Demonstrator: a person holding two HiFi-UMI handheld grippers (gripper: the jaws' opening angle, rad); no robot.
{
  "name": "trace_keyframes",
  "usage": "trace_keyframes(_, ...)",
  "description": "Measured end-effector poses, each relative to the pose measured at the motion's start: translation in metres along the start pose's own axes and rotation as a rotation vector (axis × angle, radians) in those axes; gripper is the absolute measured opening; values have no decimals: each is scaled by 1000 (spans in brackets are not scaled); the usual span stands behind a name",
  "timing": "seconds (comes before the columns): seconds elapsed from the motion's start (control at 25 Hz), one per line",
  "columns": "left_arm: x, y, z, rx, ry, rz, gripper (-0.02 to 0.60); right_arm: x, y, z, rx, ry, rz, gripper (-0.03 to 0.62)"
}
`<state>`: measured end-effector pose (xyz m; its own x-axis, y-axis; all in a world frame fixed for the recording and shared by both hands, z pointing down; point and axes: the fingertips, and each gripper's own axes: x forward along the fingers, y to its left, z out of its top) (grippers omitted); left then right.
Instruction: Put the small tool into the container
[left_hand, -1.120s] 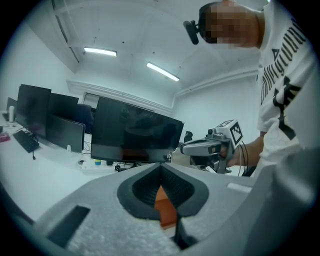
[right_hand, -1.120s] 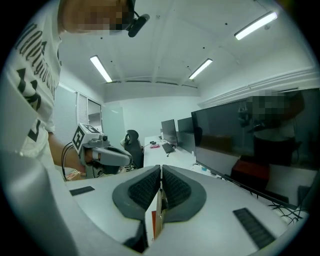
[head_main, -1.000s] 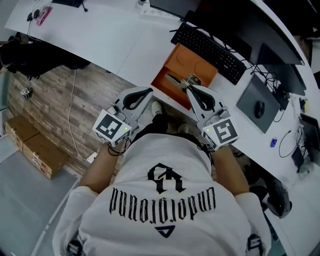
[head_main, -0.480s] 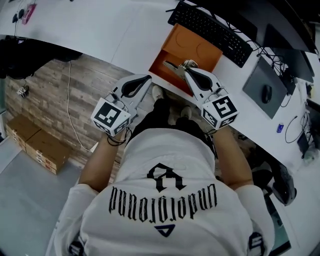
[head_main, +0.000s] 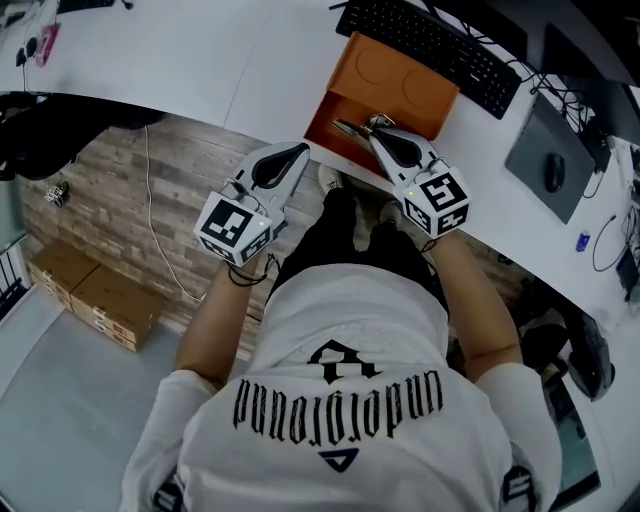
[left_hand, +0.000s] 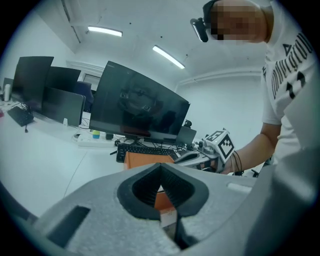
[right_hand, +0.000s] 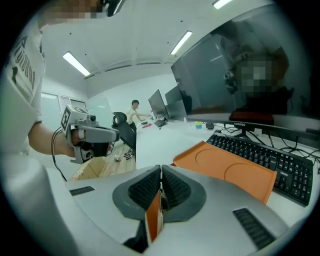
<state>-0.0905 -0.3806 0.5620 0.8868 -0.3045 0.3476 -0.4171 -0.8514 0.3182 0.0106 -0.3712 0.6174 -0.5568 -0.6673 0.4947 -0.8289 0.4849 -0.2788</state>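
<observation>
The right gripper (right_hand: 160, 172) is clamped on the small tool (right_hand: 152, 215), a thin orange piece held over the near edge of the orange container (head_main: 400, 85) on the white desk (head_main: 200, 60). The left gripper (left_hand: 161, 167), jaws together, hovers just off the desk edge, left of the container.

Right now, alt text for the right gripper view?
The right gripper is shut on a thin orange small tool. Beyond it an orange container sits on the white desk before a black keyboard; the left gripper hovers at left.
</observation>
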Motion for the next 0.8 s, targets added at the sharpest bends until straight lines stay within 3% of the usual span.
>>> trace_keyframes(0.8,36,5,-34,-22,73,-34,13,33,-18,-68,131,110,17,25)
